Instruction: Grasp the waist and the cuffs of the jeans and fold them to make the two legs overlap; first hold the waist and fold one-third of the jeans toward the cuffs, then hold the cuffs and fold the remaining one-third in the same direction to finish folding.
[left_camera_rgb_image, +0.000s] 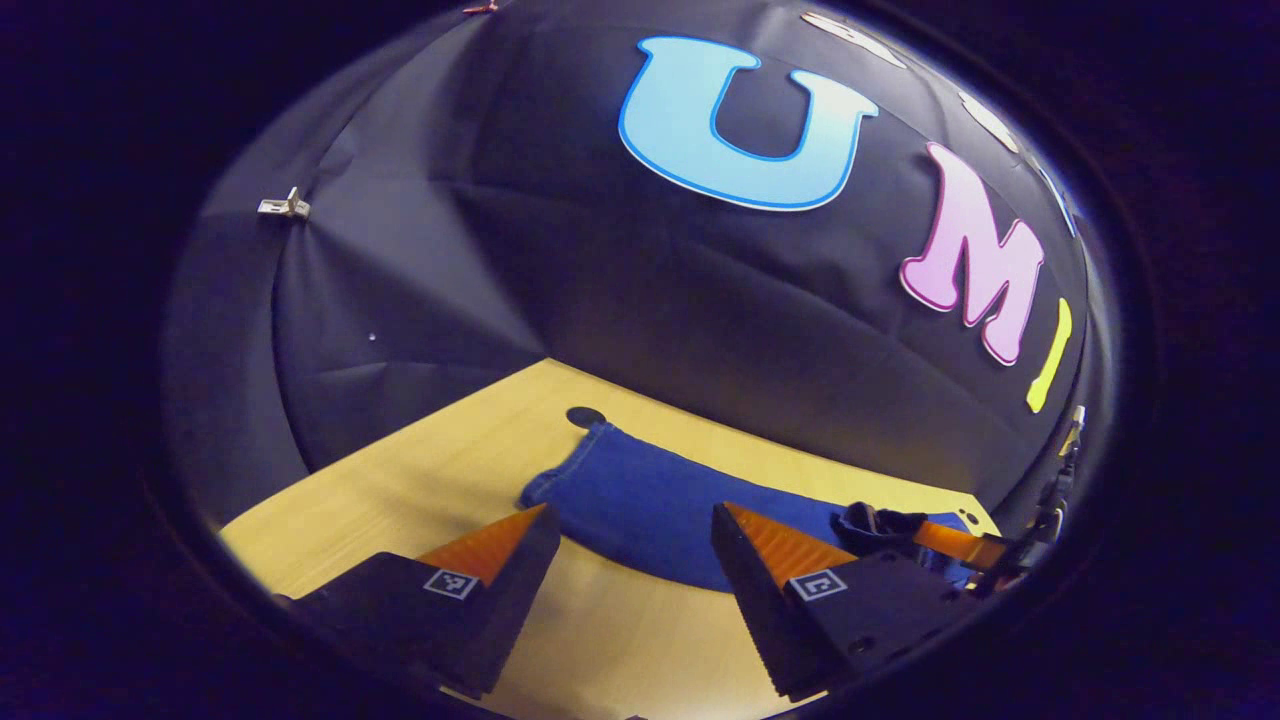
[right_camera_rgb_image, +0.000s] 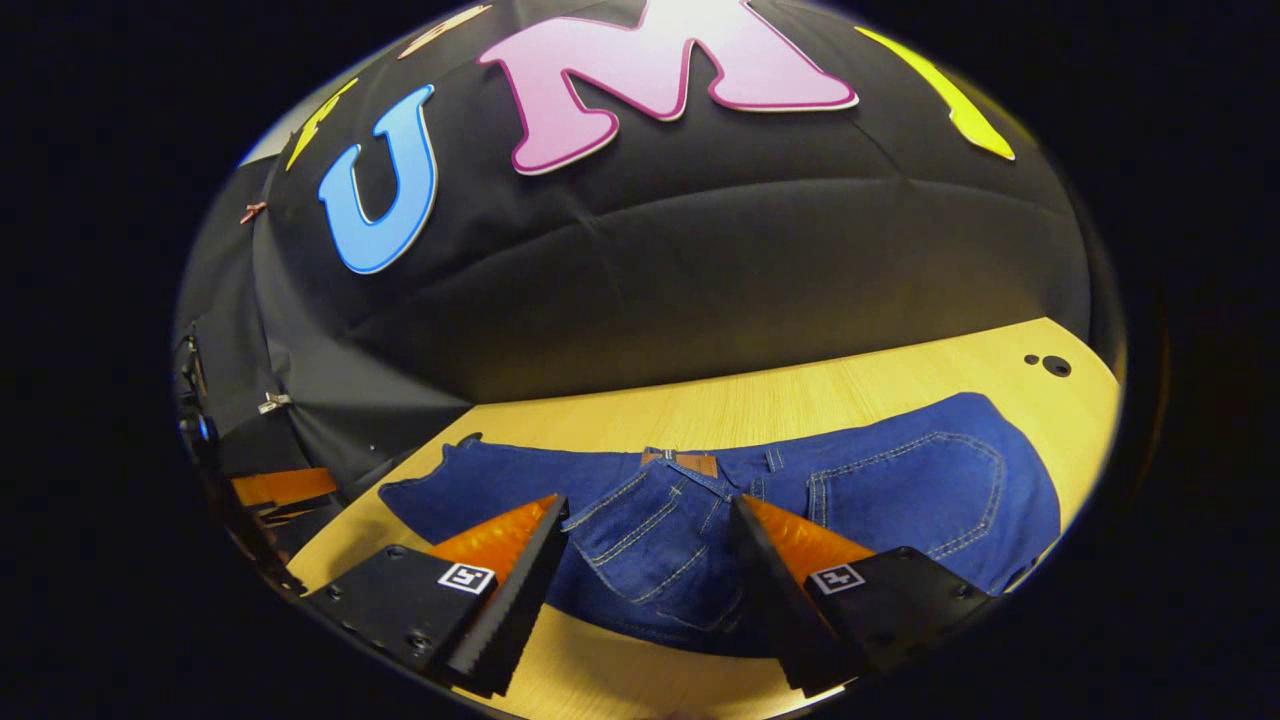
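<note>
Left gripper (left_camera_rgb_image: 634, 522): fingers spread wide, nothing between them, poised above the pale wooden tabletop (left_camera_rgb_image: 420, 480).
Right gripper (right_camera_rgb_image: 648, 512): fingers likewise wide apart and holding nothing, hanging over the jeans.
Tabletop: bare wood directly under both grippers' fingers; a small dark round hole (left_camera_rgb_image: 585, 416) sits beyond the far cuff.
Jeans: dark blue denim jeans (right_camera_rgb_image: 700, 520) lie flat on the table; in the right gripper view the waist with its brown leather patch (right_camera_rgb_image: 690, 462) lies just ahead, between the fingers, back pockets facing up.
Legs: in the left gripper view a leg (left_camera_rgb_image: 640, 500) stretches ahead of the fingers, cuff end farthest away.
Other gripper: visible at the far right of the left gripper view (left_camera_rgb_image: 960, 545), over the denim; contact cannot be told.
Cut off: the jeans' near edge is hidden behind the right gripper's fingers.
</note>
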